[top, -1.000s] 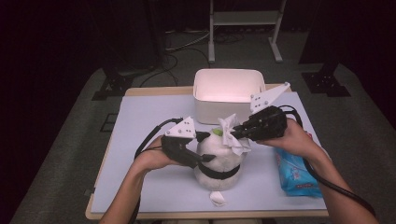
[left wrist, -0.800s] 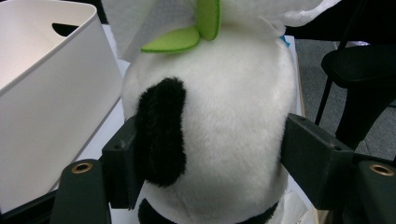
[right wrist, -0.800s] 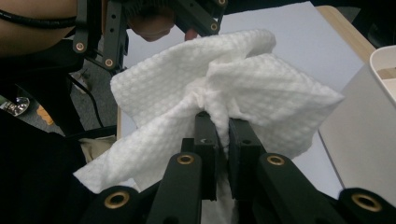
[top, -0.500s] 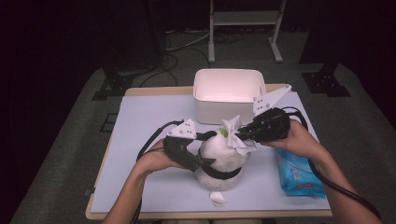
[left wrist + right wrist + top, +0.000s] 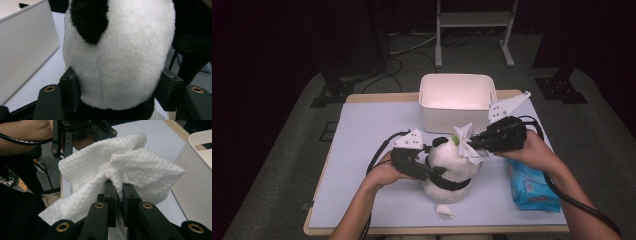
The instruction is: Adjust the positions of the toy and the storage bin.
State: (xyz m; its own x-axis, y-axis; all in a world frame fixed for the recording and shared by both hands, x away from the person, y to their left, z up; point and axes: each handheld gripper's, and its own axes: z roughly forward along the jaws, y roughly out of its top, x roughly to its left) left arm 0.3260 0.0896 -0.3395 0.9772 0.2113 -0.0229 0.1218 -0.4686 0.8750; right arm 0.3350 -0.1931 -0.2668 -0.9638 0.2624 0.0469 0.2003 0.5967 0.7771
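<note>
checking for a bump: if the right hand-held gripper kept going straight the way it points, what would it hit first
Most likely the panda toy: the right hand-held gripper, shut on a white wipe, points at its head, with the wipe leading. Whether the wipe already touches it is unclear.

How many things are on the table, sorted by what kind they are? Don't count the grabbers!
Plush panda: 1
White bin: 1
Blue pack of wipes: 1
White wipes: 2, one pinched in the right gripper at the panda's head, one crumpled on the table in front of the panda
Total: 5
</note>
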